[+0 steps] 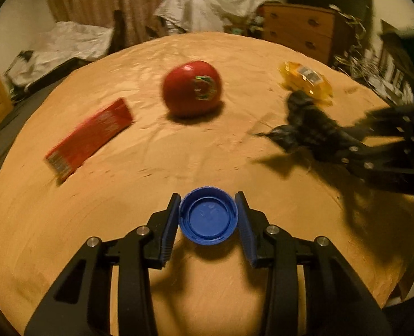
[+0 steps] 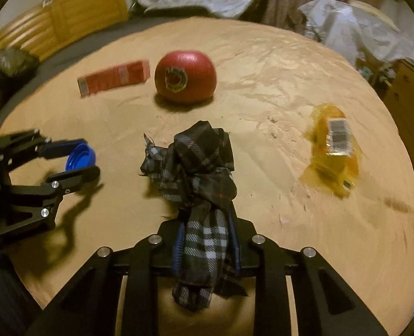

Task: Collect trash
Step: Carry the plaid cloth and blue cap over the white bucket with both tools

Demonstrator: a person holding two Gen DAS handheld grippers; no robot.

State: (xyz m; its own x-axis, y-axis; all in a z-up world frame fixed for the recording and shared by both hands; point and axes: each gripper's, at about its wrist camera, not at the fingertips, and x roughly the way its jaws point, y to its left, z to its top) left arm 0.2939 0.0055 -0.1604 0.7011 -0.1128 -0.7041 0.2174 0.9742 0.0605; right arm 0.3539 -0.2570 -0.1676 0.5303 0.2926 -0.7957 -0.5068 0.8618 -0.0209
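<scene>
Blue plastic bottle cap (image 1: 208, 218), round, ribbed rim, hollow side up, sits pinched in the left hand-held gripper (image 1: 208, 215) just above the tabletop (image 1: 151, 168). Right hand-held gripper (image 2: 205, 240) clamps crumpled plaid cloth (image 2: 195, 162). Yellow crinkly wrapper (image 2: 333, 145) lies right-forward, nearer the right.

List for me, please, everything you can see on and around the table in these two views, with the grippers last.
bottle cap: one, blue, between the left fingers, open side facing the camera
plaid cloth: one, dark with pale checks, bunched, clamped in the right fingers
apple: one, red with a sticker, mid-table
carton: one, red, lying flat, left of the apple
wrapper: one, yellow with a barcode, right side of the table
table: one, tan
drawer unit: one, wooden, beyond the table
left gripper: black, blue-padded, shut on the bottle cap
right gripper: black, shut on the plaid cloth
</scene>
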